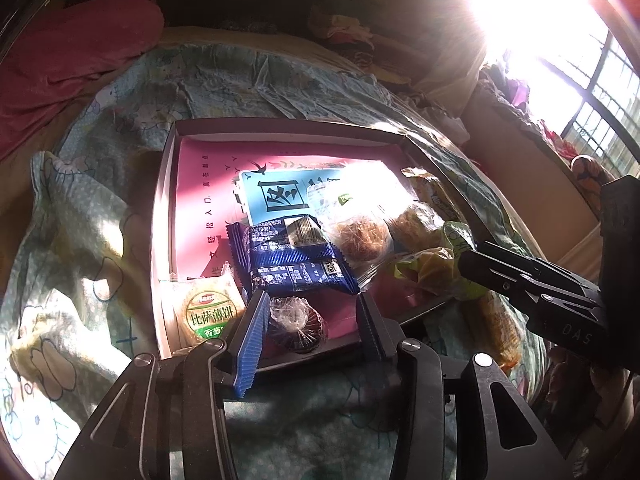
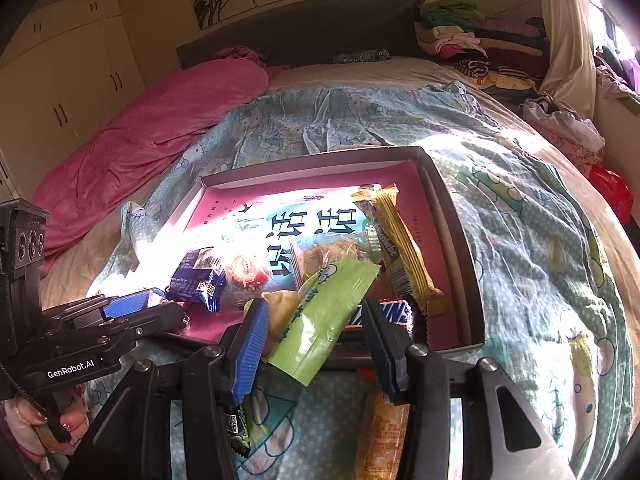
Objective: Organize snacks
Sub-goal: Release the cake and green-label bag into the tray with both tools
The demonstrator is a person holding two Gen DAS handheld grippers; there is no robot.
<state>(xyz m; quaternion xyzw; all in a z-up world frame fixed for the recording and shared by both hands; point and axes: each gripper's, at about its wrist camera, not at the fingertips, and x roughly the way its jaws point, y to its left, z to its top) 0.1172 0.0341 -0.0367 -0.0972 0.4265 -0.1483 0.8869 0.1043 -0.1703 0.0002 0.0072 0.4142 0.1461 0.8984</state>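
Left gripper (image 1: 312, 320): tilted steeply down over the near edge of the box, its jaws apart with a dark round snack (image 1: 298, 326) in clear wrap lying between them; the pads do not press on it.
Right gripper (image 2: 316, 336): also angled down at the near edge of the box, jaws apart, a green packet (image 2: 324, 316) lying slantwise in the gap; whether the left pad touches it I cannot tell.
Hand: in the right wrist view, fingers (image 2: 28, 424) wrap the handle of the left gripper at the lower left corner.
Box (image 1: 168, 200): a shallow cardboard tray with a pink floor, sitting on the patterned blanket (image 2: 500, 208) on the bed.
Snacks in the box: a blue packet (image 1: 292, 260) near the middle, a round cracker pack (image 1: 208, 312) with a green label in the near left corner, a yellow bar (image 2: 404, 252) along the right side, a dark candy bar (image 2: 384, 312) at the near edge.
Snacks outside: an orange packet (image 2: 380, 436) lies on the blanket just in front of the box.
Pink quilt (image 2: 152, 140): bunched at the far left of the bed, well apart from the box.
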